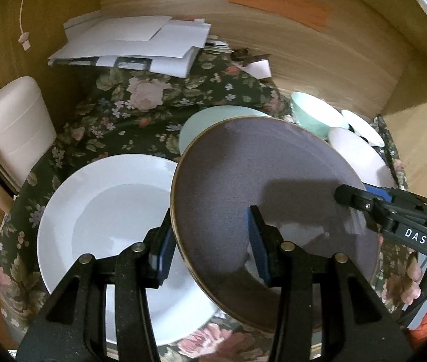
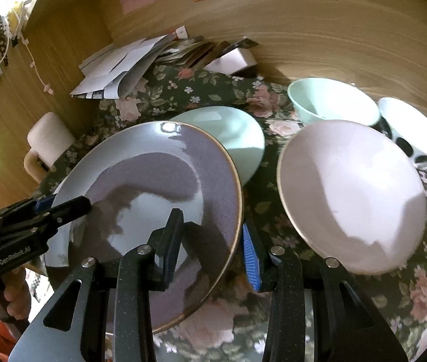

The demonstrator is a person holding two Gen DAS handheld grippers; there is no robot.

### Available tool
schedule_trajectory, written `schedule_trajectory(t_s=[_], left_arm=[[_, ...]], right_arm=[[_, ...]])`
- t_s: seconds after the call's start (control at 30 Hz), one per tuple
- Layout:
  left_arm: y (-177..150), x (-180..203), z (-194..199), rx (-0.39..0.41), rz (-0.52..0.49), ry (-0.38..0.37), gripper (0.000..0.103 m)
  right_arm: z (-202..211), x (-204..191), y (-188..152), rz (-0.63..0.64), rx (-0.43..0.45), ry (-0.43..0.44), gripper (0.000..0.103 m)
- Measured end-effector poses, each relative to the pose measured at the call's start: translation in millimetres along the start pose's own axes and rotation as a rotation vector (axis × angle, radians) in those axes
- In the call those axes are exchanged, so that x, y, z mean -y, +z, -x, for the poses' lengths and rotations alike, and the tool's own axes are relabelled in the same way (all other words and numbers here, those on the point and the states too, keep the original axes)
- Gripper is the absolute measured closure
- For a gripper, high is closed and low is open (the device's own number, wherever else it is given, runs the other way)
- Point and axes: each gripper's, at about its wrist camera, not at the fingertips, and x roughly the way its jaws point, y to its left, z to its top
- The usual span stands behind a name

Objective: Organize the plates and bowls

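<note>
You have the purple plate (image 1: 274, 199) pinched at opposite rims: your left gripper (image 1: 210, 250) has its jaws clamped over the plate's left edge, your right gripper (image 2: 213, 247) over its right edge. The plate hangs tilted, partly above the white plate (image 1: 107, 208), with the mint plate (image 2: 237, 138) just behind it and the pink bowl (image 2: 352, 193) to its right. Both grips bite only the glazed rim, so it could slip if your hands drift apart or twist unevenly, and drop onto the white plate.

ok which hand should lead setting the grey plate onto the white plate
Left, probably: both tools clamp the grey plate, but the left tool hangs over the white plate; the right tool is across, by the pink bowl.
</note>
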Motion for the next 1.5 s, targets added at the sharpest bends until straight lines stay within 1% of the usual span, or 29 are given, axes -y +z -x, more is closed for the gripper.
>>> schedule_trajectory(t_s=[0.3, 0.7, 1.1, 1.5], left_arm=[[-11, 25, 11, 0.0, -0.033, -0.023, 0.058], [-29, 50, 12, -0.023, -0.059, -0.048, 0.058], [-47, 61, 3, -0.07, -0.057, -0.056, 0.058], [-56, 74, -20, -0.124, -0.065, -0.064, 0.058]], right_arm=[[24, 11, -20, -0.035, 0.019, -0.017, 0.069], [40, 28, -45, -0.071, 0.017, -0.032, 0.069], [42, 40, -64, -0.106, -0.004, -0.027, 0.069], [34, 58, -76, -0.147, -0.044, -0.045, 0.069]])
